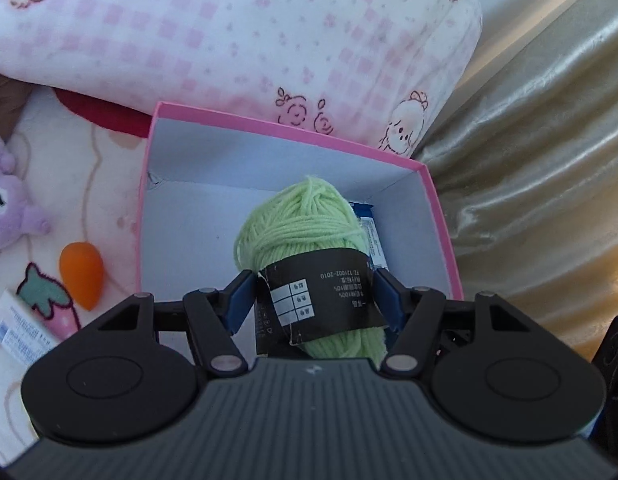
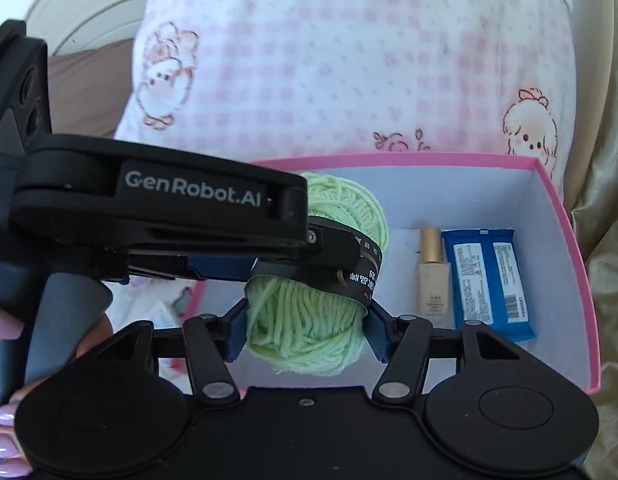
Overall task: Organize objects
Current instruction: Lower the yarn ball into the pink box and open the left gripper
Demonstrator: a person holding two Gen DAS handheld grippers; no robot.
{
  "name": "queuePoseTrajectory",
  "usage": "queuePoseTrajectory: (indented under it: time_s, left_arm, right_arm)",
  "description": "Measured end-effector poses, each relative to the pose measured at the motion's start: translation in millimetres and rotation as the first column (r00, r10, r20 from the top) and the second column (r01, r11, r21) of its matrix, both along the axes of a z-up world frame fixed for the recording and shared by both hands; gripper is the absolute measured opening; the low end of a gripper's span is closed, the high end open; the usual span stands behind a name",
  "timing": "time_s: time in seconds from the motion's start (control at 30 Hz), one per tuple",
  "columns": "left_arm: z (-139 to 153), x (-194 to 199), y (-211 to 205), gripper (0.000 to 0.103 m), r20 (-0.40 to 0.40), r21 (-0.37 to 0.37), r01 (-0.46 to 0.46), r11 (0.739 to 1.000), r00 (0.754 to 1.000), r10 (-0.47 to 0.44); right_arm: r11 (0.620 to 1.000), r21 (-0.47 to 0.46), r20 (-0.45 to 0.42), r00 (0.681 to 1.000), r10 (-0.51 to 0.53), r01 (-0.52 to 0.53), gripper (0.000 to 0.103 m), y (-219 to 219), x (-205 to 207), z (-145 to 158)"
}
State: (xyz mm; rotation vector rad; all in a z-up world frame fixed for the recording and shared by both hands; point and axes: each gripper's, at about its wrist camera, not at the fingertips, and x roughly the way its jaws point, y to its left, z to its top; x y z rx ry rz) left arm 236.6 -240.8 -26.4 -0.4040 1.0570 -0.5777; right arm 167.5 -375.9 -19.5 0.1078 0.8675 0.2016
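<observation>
Both the left gripper (image 1: 315, 300) and the right gripper (image 2: 307, 326) clamp one green yarn skein (image 2: 309, 332), seemingly hanging just above the floor of the pink box (image 2: 565, 240), where a foundation bottle (image 2: 433, 276) and blue packet (image 2: 489, 280) lie, pillow (image 1: 249, 32) behind.

Pale green yarn skein (image 1: 305, 216), black paper band around its middle, held above the open pink box (image 1: 293, 130), clamped at both ends of the band. Box interior white. On the box floor at 3 o'clock of the skein: a beige foundation bottle (image 2: 432, 276), gold cap, and just beside it a blue wipes packet (image 2: 489, 280), both lying flat.
</observation>
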Motion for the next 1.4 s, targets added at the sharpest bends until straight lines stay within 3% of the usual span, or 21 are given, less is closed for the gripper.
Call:
queuePoseTrajectory:
  time_s: [0.27,0.33,0.53,0.63,0.77,0.9,0.97,1.03,1.1,1.33,1.4]
  left_arm:
    - [-35,31,-29,0.063,-0.05,0.047,-0.003,0.999,0.999,0.006]
    - [-39,33,-34,0.063,-0.048,0.078,0.013,0.997,0.999,-0.01]
    - [-42,33,-36,0.065,-0.079,0.08,0.028,0.996,0.997,-0.022]
    - [-46,34,-41,0.061,-0.076,0.091,0.036,0.995,0.997,-0.029]
    - [-48,33,-47,0.055,-0.074,0.116,0.066,0.991,0.996,-0.057]
    - [-48,32,-47,0.054,-0.059,0.145,0.099,0.984,0.994,-0.091]
    - [-56,36,-51,0.058,-0.105,0.167,0.149,0.975,0.986,-0.132]
    - [-58,39,-49,0.058,-0.17,0.148,0.166,0.975,0.975,-0.14]
    - [-53,37,-47,0.057,-0.157,0.152,0.165,0.975,0.977,-0.141]
    - [-45,32,-38,0.059,-0.102,0.187,0.087,0.979,0.992,-0.069]
    - [-47,34,-36,0.048,-0.088,0.154,0.051,0.987,0.995,-0.038]
  right_arm:
    - [0.998,0.016,-0.078,0.996,-0.051,0.053,0.063,-20,37,-40]
    - [0.998,0.022,-0.106,0.993,-0.057,0.06,0.063,-19,37,-40]
    - [0.998,0.019,-0.126,0.991,-0.053,0.056,0.063,-23,48,-48]
    - [0.997,-0.037,-0.116,0.991,-0.07,0.066,0.063,-22,52,-50]
    - [0.997,-0.037,-0.146,0.987,-0.068,0.064,0.066,-23,51,-52]
    - [0.999,-0.002,-0.129,0.991,-0.04,0.04,0.07,-31,39,-46]
    - [0.999,-0.007,-0.095,0.995,-0.036,0.035,0.07,-33,33,-42]
    - [0.999,-0.047,-0.078,0.997,-0.009,0.006,0.068,-28,32,-43]
    - [0.997,-0.068,-0.048,0.999,0.022,-0.025,0.057,-23,29,-43]
    - [0.994,-0.102,-0.035,0.999,0.029,-0.032,0.054,-13,35,-45]
    - [0.994,-0.103,-0.04,0.999,0.026,-0.03,0.055,-13,35,-46]
